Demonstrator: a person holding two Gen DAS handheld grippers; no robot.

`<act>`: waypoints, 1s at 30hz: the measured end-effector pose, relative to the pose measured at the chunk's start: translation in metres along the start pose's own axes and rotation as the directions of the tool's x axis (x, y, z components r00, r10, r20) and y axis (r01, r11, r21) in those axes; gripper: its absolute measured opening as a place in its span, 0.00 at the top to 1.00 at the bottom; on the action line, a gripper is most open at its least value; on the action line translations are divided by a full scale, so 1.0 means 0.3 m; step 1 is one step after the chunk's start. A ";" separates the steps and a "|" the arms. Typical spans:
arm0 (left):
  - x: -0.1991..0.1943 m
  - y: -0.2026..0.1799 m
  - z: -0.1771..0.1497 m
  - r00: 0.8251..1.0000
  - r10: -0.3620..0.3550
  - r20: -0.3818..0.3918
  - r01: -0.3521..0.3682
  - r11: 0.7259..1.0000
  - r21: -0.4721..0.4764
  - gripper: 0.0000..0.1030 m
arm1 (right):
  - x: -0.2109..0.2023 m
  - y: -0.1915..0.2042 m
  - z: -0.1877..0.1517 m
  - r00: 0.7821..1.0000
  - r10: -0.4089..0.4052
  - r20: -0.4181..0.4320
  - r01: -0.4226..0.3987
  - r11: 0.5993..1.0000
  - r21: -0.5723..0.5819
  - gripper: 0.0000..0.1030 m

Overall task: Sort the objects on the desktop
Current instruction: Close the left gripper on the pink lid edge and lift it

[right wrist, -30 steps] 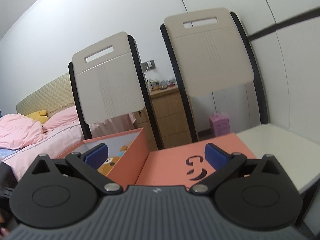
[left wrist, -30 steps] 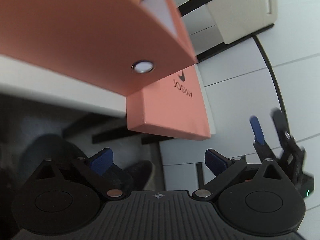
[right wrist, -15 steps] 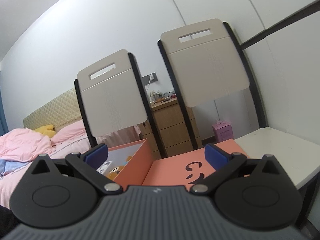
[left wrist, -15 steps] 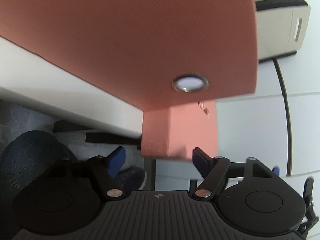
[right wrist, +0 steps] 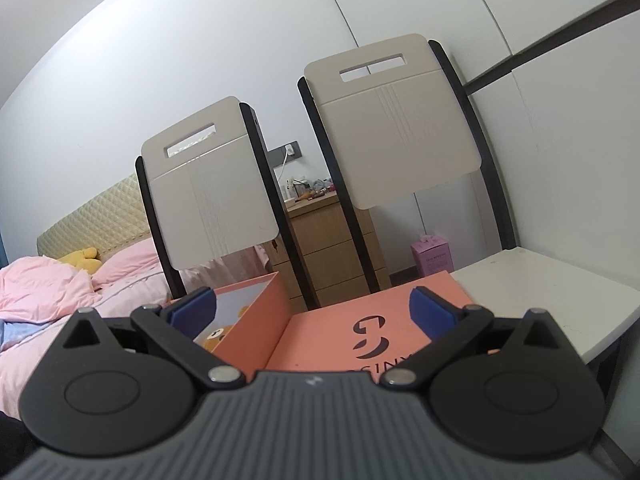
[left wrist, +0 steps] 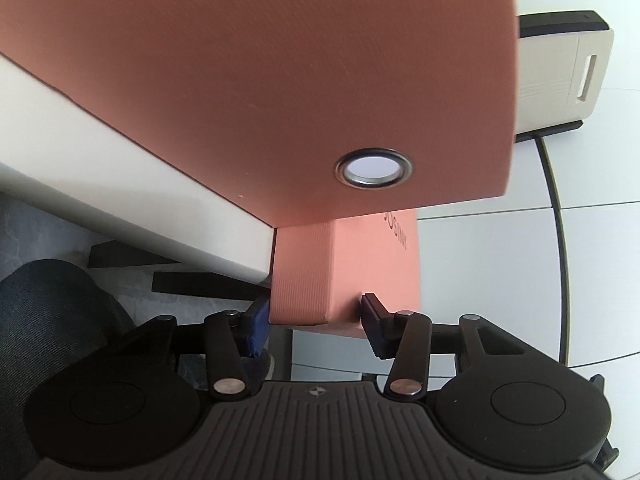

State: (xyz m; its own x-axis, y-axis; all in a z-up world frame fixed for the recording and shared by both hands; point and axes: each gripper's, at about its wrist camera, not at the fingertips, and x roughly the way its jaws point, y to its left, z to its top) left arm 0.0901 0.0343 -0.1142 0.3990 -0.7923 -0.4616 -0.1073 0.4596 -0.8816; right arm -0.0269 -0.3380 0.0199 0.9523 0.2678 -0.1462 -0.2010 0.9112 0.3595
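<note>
An open orange box [left wrist: 280, 80] with a metal eyelet [left wrist: 374, 168] fills the left wrist view. Below it the corner of a flat orange lid [left wrist: 360, 264] sticks out over the white table's edge [left wrist: 120, 168]. My left gripper [left wrist: 314, 320] is shut on that corner, one pad on each side. In the right wrist view the box [right wrist: 256, 320] shows bear-printed contents, and the lid [right wrist: 360, 320] with a dark logo lies to its right. My right gripper [right wrist: 312, 312] hovers open just in front of both, holding nothing.
The white table [right wrist: 540, 292] runs out to the right of the lid. Two beige folding chairs [right wrist: 208, 192] [right wrist: 400, 128] stand behind it, with a wooden dresser [right wrist: 332, 240], a pink carton [right wrist: 432, 260] and a bed [right wrist: 60, 288] beyond. A person's dark-clothed leg [left wrist: 48, 320] is under the table.
My left gripper has come in to the lid's corner and closed from wide open onto it. The right gripper has drifted slightly and stays open.
</note>
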 end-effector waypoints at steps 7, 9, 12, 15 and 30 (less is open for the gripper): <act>-0.063 -0.030 -0.057 1.000 -0.001 -0.014 0.001 1.000 0.004 0.51 | -0.008 -0.010 0.000 1.000 -0.011 -0.012 0.011 1.000 -0.012 0.00; -0.079 -0.039 -0.071 1.000 0.001 -0.019 -0.001 1.000 0.006 0.51 | -0.015 -0.019 0.003 1.000 -0.013 -0.012 0.013 1.000 -0.010 0.00; -0.121 -0.056 -0.082 1.000 0.001 -0.028 -0.001 1.000 -0.003 0.51 | -0.030 -0.035 0.006 1.000 -0.016 -0.010 0.016 1.000 -0.001 0.00; -0.149 -0.082 -0.100 0.999 0.002 -0.038 -0.003 1.000 -0.008 0.51 | -0.040 -0.049 0.008 1.000 -0.017 -0.019 0.017 1.000 -0.001 0.00; -0.219 -0.099 -0.118 0.997 0.010 -0.074 -0.007 1.000 0.029 0.49 | -0.124 -0.172 0.010 0.995 -0.038 -0.090 0.042 0.998 0.040 0.00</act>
State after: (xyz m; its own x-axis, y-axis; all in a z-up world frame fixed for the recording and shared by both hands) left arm 0.0349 0.0584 -0.0612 0.3293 -0.8155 -0.4760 -0.0840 0.4768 -0.8750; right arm -0.0514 -0.3961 0.0096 0.9348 0.2599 -0.2420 -0.1518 0.9085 0.3893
